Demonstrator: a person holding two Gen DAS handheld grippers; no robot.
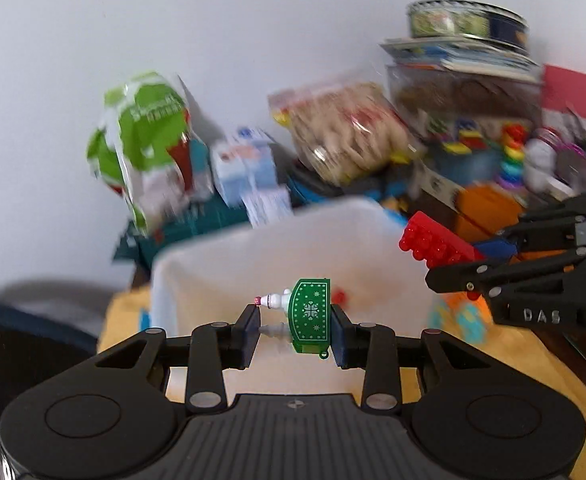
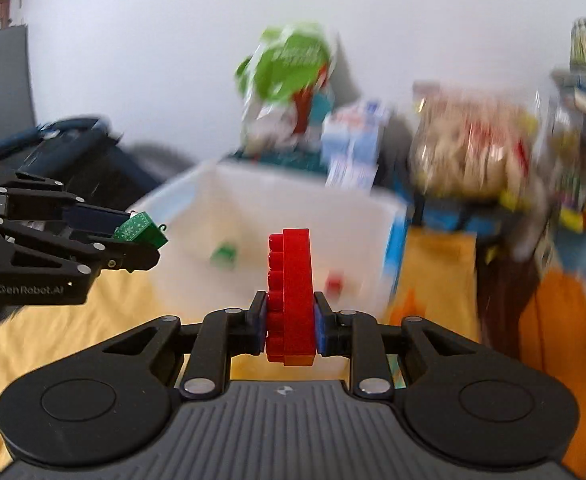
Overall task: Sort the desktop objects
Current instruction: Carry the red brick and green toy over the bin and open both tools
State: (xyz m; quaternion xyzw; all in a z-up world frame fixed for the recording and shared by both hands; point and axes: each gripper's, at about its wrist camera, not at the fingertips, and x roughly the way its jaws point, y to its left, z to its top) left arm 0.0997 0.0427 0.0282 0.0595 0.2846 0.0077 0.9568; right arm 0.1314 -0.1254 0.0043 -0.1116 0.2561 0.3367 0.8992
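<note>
My left gripper (image 1: 295, 322) is shut on a green snowflake-patterned toy (image 1: 309, 316) with a small white figure on its left side. It hangs over a white bin (image 1: 197, 276). From the right wrist view this gripper (image 2: 141, 236) and its green toy (image 2: 139, 228) sit at the bin's left rim. My right gripper (image 2: 291, 320) is shut on a red studded brick (image 2: 293, 296), held on edge in front of the white bin (image 2: 373, 216). In the left wrist view the right gripper (image 1: 461, 260) and red brick (image 1: 433, 242) are at the bin's right side.
Inside the bin lie a green piece (image 2: 224, 256) and a red piece (image 2: 335, 282). Behind it stand a green snack bag (image 1: 141, 140), a blue-white carton (image 1: 245, 160) and a clear bag of snacks (image 1: 345, 132). Stacked boxes and toys crowd the right. A yellow cloth (image 2: 53, 340) covers the table.
</note>
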